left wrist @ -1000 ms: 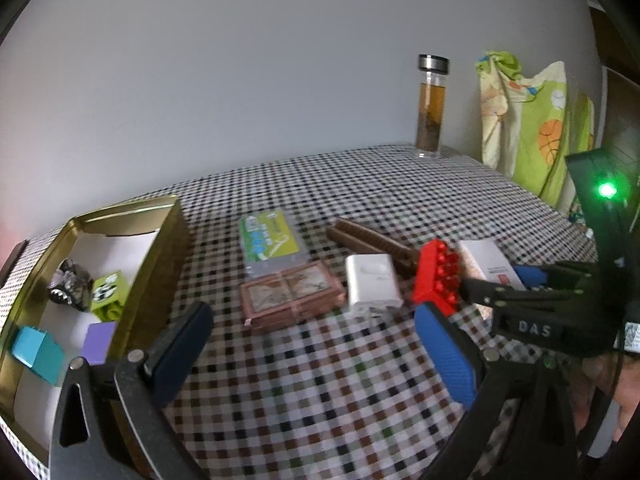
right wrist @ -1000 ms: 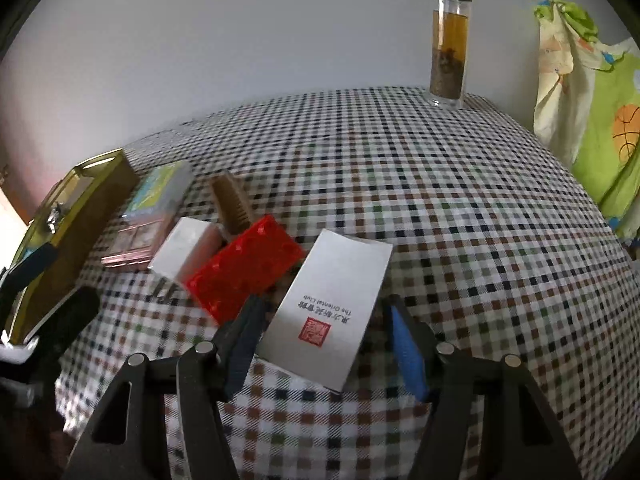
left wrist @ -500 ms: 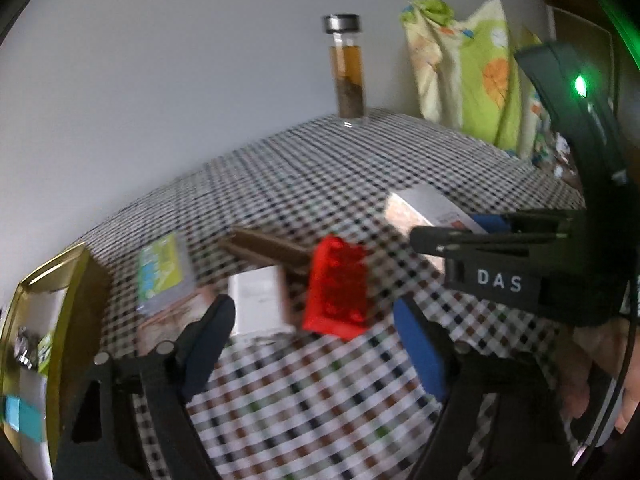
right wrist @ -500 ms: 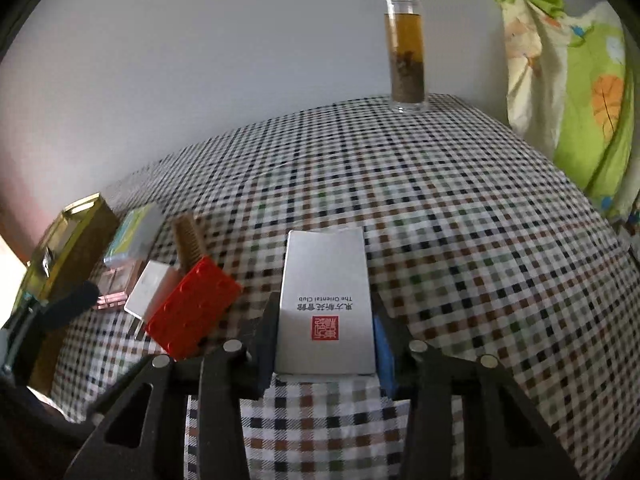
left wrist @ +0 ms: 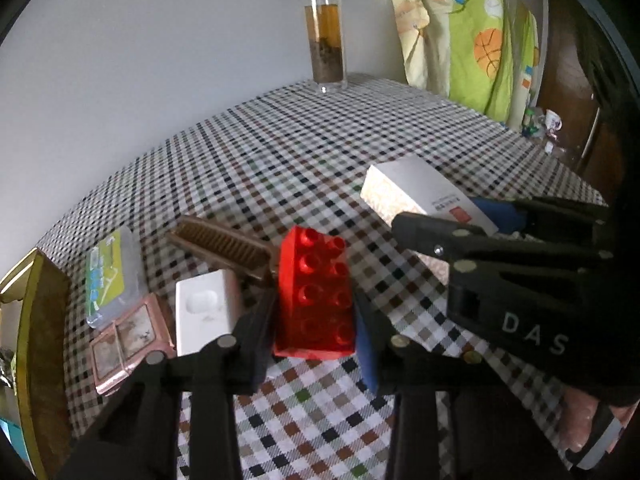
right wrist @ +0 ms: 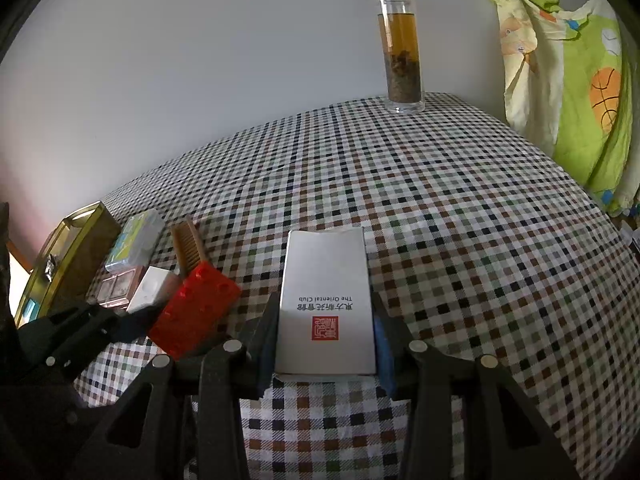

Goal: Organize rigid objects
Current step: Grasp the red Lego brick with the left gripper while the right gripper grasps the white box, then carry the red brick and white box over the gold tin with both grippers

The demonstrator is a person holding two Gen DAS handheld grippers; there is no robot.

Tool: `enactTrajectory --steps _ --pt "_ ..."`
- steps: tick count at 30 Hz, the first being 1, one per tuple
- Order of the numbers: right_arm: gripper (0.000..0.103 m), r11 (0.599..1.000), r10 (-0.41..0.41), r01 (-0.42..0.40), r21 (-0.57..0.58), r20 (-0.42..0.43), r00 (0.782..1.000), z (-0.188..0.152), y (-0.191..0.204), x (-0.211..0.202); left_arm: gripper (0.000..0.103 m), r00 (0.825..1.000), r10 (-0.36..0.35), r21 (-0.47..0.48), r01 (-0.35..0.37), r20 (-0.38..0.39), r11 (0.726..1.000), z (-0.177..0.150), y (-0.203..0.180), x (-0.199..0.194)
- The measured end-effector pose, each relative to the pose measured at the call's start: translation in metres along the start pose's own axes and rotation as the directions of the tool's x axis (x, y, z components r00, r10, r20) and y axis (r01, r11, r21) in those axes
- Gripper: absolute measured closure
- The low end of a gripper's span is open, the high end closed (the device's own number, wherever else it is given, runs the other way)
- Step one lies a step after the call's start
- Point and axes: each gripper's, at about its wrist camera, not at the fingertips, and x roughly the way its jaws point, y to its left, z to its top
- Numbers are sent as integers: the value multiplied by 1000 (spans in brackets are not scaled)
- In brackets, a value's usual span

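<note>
A red studded brick [left wrist: 316,300] lies on the checked tablecloth [left wrist: 320,152], and my left gripper [left wrist: 314,332] is shut on its near end, one pad on each long side. To its right, a white box with a red seal [right wrist: 326,300] sits between the pads of my right gripper [right wrist: 325,336], which is shut on it. In the right wrist view the red brick [right wrist: 196,312] shows at the lower left, with the left gripper's black frame beside it. The white box [left wrist: 416,188] also appears in the left wrist view.
Left of the brick lie a white charger [left wrist: 204,312], a brown comb [left wrist: 224,248], a pink compact [left wrist: 128,340] and a green-labelled clear case [left wrist: 112,276]. A gold tin [left wrist: 44,320] stands at the far left. A tea bottle [right wrist: 400,48] stands at the table's far edge, patterned cloth [right wrist: 568,80] beyond it.
My left gripper moved right from near the tin to the red brick and shut on it. The right gripper's jaws closed onto the white box, which turned straight between them.
</note>
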Motion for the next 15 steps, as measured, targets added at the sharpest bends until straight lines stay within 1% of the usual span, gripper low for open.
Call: enactTrajectory --steps 5,8,11,15 --pt "59 1000 -4 5 -8 54 999 1 8 -8 68 997 13 -30 -10 82 999 -8 7 -18" --pt "59 1000 -5 7 -15 78 997 2 12 -11 68 992 22 -67 -14 121 998 -10 13 -27" --pt "59 999 38 -37 -11 110 993 2 15 -15 68 986 33 -103 -16 166 995 -16 22 -38" --pt "59 999 22 -15 -48 150 988 3 30 -19 68 976 57 -155 -24 212 988 -25 36 -49"
